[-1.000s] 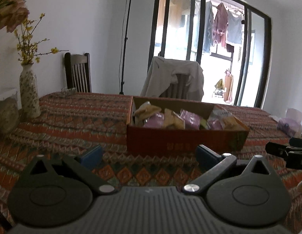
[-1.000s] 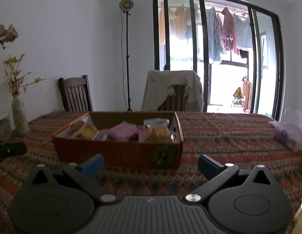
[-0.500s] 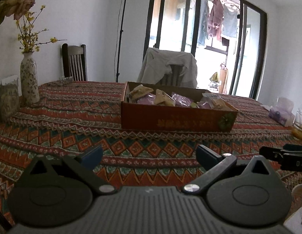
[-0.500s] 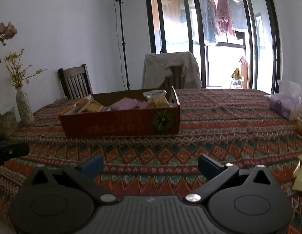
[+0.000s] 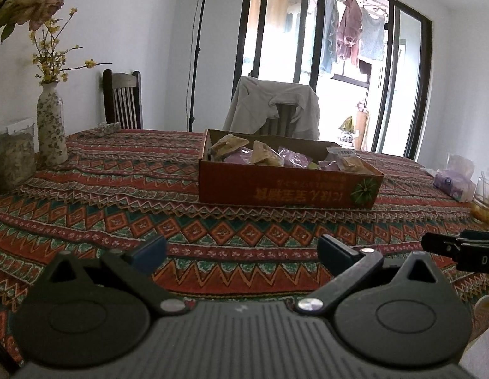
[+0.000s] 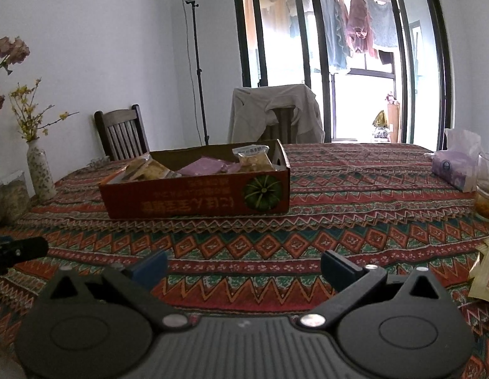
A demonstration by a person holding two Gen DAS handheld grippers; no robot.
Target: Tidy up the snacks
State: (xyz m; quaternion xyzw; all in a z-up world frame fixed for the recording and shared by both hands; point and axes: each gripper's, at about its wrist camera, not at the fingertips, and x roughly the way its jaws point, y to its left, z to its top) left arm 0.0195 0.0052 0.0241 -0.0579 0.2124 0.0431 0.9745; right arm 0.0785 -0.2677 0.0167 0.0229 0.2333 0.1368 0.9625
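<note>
A red cardboard box (image 6: 197,200) full of snack packets (image 6: 254,158) sits mid-table on a patterned tablecloth (image 6: 354,189), its long side running left to right, printed face toward the viewer; loose yellow packets (image 6: 486,276) lie at the near right edge. The left gripper (image 5: 241,248) and right gripper (image 6: 244,265) are both spread wide, holding nothing, well short of the box. Reaching right risks knocking the glass jar (image 6: 487,189) beside them.
</note>
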